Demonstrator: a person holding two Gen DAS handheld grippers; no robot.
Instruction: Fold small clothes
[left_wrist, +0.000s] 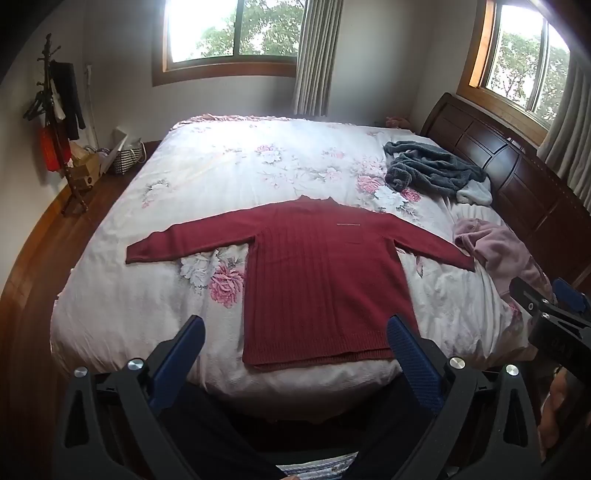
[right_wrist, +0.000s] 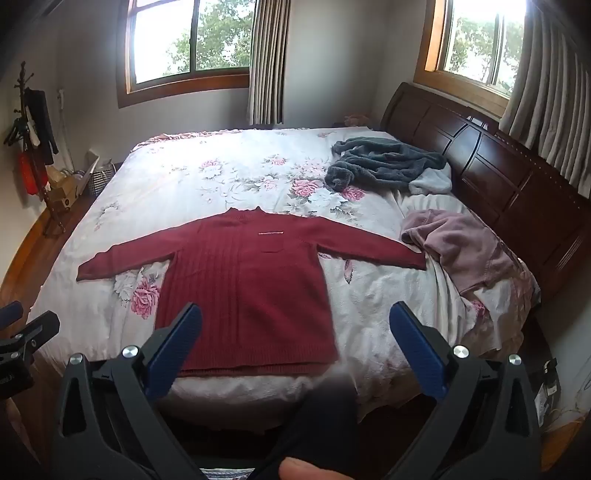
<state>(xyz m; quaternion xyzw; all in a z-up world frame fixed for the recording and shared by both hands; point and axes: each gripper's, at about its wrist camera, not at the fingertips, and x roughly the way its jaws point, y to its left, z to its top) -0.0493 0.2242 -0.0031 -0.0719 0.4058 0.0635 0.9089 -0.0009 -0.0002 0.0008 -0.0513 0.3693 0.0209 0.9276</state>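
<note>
Both grippers, left (left_wrist: 295, 334) and right (right_wrist: 295, 321), had black frames, blue ribbed pads (left_wrist: 413, 363), silver screws (left_wrist: 457, 362); person wore dark trousers (right_wrist: 325, 424).

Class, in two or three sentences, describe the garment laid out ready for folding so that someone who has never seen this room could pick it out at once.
Start at the bed with the floral cover that fills the room. At its near edge lies the dark red knitted sweater, spread flat with both sleeves out. The grey fleece garment and the pink garment lie crumpled near the headboard; only the red one is smoothed flat.

Both wrist views face the bed (left_wrist: 110, 295) from its foot, side by side.
</note>
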